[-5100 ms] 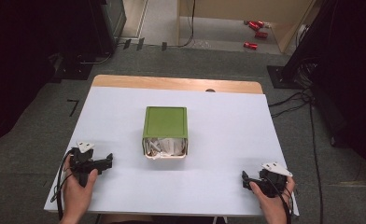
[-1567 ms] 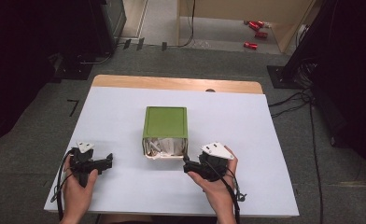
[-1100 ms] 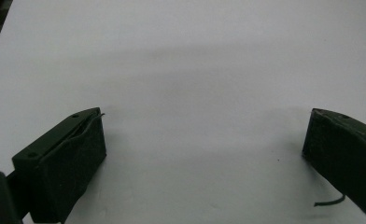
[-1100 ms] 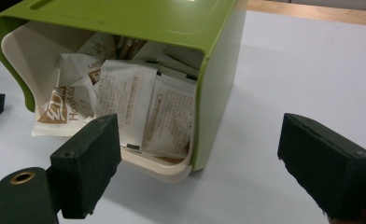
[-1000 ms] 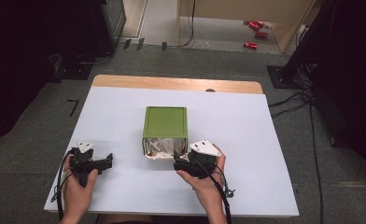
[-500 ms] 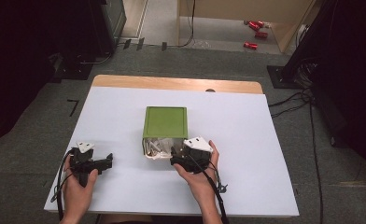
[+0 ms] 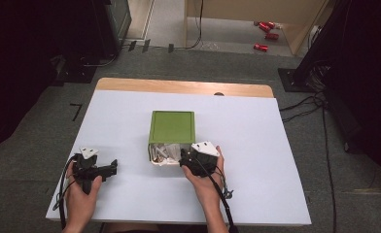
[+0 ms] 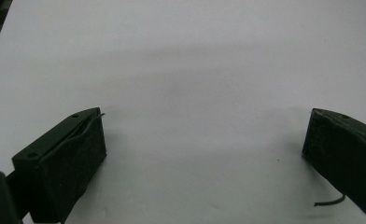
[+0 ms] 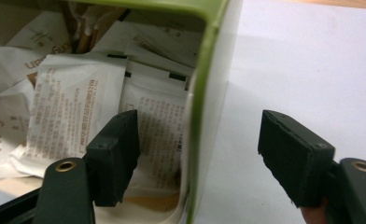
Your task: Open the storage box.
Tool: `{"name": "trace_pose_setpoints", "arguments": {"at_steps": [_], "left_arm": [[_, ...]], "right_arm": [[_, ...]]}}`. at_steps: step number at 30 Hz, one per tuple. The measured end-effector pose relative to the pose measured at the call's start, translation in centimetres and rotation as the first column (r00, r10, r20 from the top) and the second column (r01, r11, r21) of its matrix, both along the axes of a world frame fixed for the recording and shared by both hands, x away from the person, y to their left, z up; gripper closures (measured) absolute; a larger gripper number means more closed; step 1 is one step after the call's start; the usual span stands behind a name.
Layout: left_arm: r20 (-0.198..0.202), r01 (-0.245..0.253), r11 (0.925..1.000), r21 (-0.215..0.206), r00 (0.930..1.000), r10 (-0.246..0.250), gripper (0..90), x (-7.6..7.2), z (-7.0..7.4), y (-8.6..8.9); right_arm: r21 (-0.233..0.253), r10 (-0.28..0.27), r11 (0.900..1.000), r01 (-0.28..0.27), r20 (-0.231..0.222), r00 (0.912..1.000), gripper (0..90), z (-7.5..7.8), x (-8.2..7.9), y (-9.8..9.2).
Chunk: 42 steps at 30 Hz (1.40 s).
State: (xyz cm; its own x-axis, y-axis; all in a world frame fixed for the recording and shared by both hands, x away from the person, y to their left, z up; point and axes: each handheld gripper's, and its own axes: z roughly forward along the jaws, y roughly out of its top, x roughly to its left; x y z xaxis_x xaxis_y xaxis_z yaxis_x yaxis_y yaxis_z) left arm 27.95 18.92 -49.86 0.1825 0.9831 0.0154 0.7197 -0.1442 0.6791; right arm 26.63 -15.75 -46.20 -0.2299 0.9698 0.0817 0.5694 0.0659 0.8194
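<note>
A green box (image 7: 172,126) lies on its side mid-table, its open end facing me and stuffed with white printed packets (image 7: 164,153). My right gripper (image 7: 184,159) is at the box's near right corner and is open. In the right gripper view its jaws straddle the box's green side wall (image 9: 207,70): one jaw is inside against the packets (image 9: 73,107), the other outside over the table. My left gripper (image 7: 112,167) rests near the table's front left, open, with nothing between its fingers (image 8: 64,154) but bare white tabletop.
The white table (image 7: 256,145) has a wooden strip (image 7: 179,87) along its far edge. Cables (image 7: 300,104) trail on the floor to the right, and red cans (image 7: 266,29) lie far behind. Dark equipment stands at both sides.
My right gripper has travelled left from the table's front right corner to the box's open end, its jaws now around the side wall. The left gripper has stayed put.
</note>
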Motion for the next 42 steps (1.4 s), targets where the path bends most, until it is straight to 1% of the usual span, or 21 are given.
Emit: {"name": "trace_pose_setpoints", "arguments": {"at_steps": [3,4,6,8,12,13,14,15,17,19,20,21,22,23,27,32,33,35,36,41,42], "left_arm": [[0.0,0.0,1.0,0.0,1.0,0.0,0.0,0.0,0.0,0.0],[0.0,0.0,1.0,0.0,1.0,0.0,0.0,0.0,0.0,0.0],[0.001,0.0,1.0,0.0,1.0,0.0,0.0,0.0,0.0,0.0],[0.001,0.0,1.0,0.0,1.0,0.0,0.0,0.0,0.0,0.0],[0.001,0.0,1.0,0.0,1.0,0.0,0.0,0.0,0.0,0.0],[0.001,0.0,1.0,0.0,1.0,0.0,0.0,0.0,0.0,0.0],[0.001,0.0,1.0,0.0,1.0,0.0,0.0,0.0,0.0,0.0],[0.001,0.0,1.0,0.0,1.0,0.0,0.0,0.0,0.0,0.0],[0.001,0.0,1.0,0.0,1.0,0.0,0.0,0.0,0.0,0.0],[0.001,0.0,1.0,0.0,1.0,0.0,0.0,0.0,0.0,0.0],[0.001,0.0,1.0,0.0,1.0,0.0,0.0,0.0,0.0,0.0],[0.001,0.0,1.0,0.0,1.0,0.0,0.0,0.0,0.0,0.0],[0.001,0.0,1.0,0.0,1.0,0.0,0.0,0.0,0.0,0.0],[0.0,-0.001,1.0,0.0,1.0,0.001,0.0,0.0,0.0,0.0],[0.001,-0.001,1.0,0.0,1.0,0.001,0.0,0.0,0.0,0.0],[0.001,0.0,1.0,-0.001,1.0,0.0,0.0,0.0,0.0,0.0],[0.001,0.0,1.0,0.0,1.0,0.0,0.0,0.0,0.0,0.0],[0.0,0.0,1.0,0.0,1.0,0.0,0.0,0.0,0.0,0.0],[0.0,0.0,1.0,0.0,1.0,0.0,0.0,0.0,0.0,0.0],[0.001,0.0,1.0,-0.001,1.0,0.0,0.0,0.0,0.0,0.0],[0.001,0.0,1.0,0.0,1.0,0.0,0.0,0.0,0.0,0.0]], "right_arm": [[-0.007,-0.016,1.0,0.016,0.01,0.9998,33.2,-0.1,0.2,-0.1],[-0.015,-0.031,0.999,0.031,0.015,0.9994,35.5,-0.2,0.3,-0.2],[-0.022,-0.047,0.999,0.047,0.014,0.9988,36.8,-0.3,0.5,-0.2],[-0.01,-0.047,0.999,0.048,0.008,0.9988,37.0,-0.5,0.6,-0.3],[-0.005,-0.045,0.999,0.045,0.0,0.999,36.7,-0.6,0.7,-0.5],[0.022,-0.046,0.999,0.047,-0.008,0.9989,36.3,-0.7,0.8,-0.7],[0.022,-0.046,0.999,0.047,-0.008,0.9989,36.3,-0.7,0.8,-0.7],[0.033,-0.05,0.998,0.05,-0.012,0.9987,36.3,-0.8,0.8,-0.8],[0.051,-0.051,0.997,0.051,-0.005,0.9987,36.9,-1.0,0.7,-1.0],[0.053,-0.054,0.997,0.054,-0.007,0.9985,36.9,-1.1,0.6,-1.1],[0.056,-0.059,0.997,0.06,-0.019,0.9981,38.9,-1.3,0.5,-1.2],[0.056,-0.059,0.997,0.06,-0.019,0.9981,38.9,-1.3,0.5,-1.2],[0.028,-0.066,0.997,0.067,-0.034,0.9972,37.4,-1.4,0.5,-1.2],[0.046,-0.063,0.997,0.065,-0.032,0.9975,37.6,-1.7,0.3,-1.3],[0.052,-0.078,0.995,0.08,-0.041,0.9961,39.0,-1.6,0.2,-1.1],[0.05,-0.073,0.996,0.075,-0.051,0.9961,39.1,-1.6,0.1,-1.1],[0.047,-0.066,0.997,0.068,-0.061,0.996,39.1,-1.5,0.0,-1.1],[0.046,-0.062,0.997,0.065,-0.067,0.9958,39.1,-1.5,-0.1,-1.1],[0.045,-0.057,0.997,0.061,-0.079,0.9953,39.0,-1.4,-0.3,-1.2],[0.044,-0.052,0.997,0.056,-0.089,0.9947,39.2,-1.3,-0.7,-1.2],[0.043,-0.047,0.998,0.051,-0.09,0.9948,40.0,-1.3,-1.1,-1.2]]}}
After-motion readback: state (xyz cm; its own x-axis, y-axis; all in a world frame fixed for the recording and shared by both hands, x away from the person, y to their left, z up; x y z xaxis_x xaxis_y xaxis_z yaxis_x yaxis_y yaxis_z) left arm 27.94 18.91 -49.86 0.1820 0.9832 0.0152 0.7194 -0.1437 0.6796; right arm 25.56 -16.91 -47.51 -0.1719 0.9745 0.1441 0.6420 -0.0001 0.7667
